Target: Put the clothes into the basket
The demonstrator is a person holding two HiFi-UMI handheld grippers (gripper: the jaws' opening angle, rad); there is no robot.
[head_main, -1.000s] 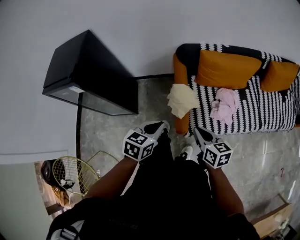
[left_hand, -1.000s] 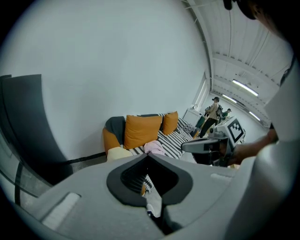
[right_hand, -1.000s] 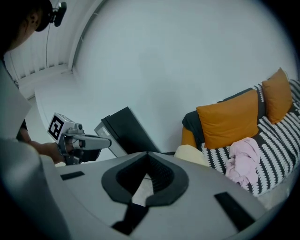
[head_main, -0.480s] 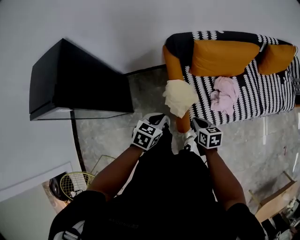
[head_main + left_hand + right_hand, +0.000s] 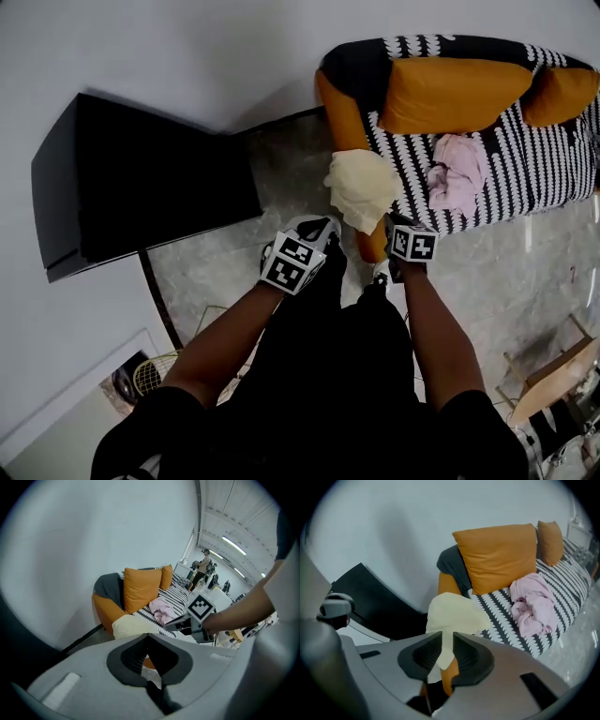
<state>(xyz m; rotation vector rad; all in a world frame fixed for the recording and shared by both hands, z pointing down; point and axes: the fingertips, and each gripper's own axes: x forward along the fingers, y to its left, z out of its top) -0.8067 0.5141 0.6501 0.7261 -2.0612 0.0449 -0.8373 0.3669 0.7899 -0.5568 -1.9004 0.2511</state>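
Observation:
A cream cloth (image 5: 361, 187) (image 5: 452, 613) (image 5: 133, 626) hangs over the orange arm of a striped sofa (image 5: 525, 159). A pink cloth (image 5: 457, 178) (image 5: 534, 604) (image 5: 161, 609) lies crumpled on the seat. The yellow wire basket (image 5: 157, 371) stands on the floor at the lower left, behind the person. My left gripper (image 5: 317, 228) (image 5: 147, 637) is shut and empty, just short of the cream cloth. My right gripper (image 5: 392, 227) (image 5: 447, 639) is beside the sofa arm. Its jaws are opening to a narrow gap with nothing between them, and the cream cloth shows just beyond them.
A black cabinet (image 5: 141, 178) stands against the wall on the left. Two orange cushions (image 5: 459, 94) lean on the sofa back. A wooden piece of furniture (image 5: 562, 370) is at the lower right. Grey stone floor (image 5: 216, 253) lies between cabinet and sofa.
Both grippers have come down and closer to the sofa arm and the cream cloth. The right jaws have parted slightly. The basket has slid toward the lower left corner of the head view.

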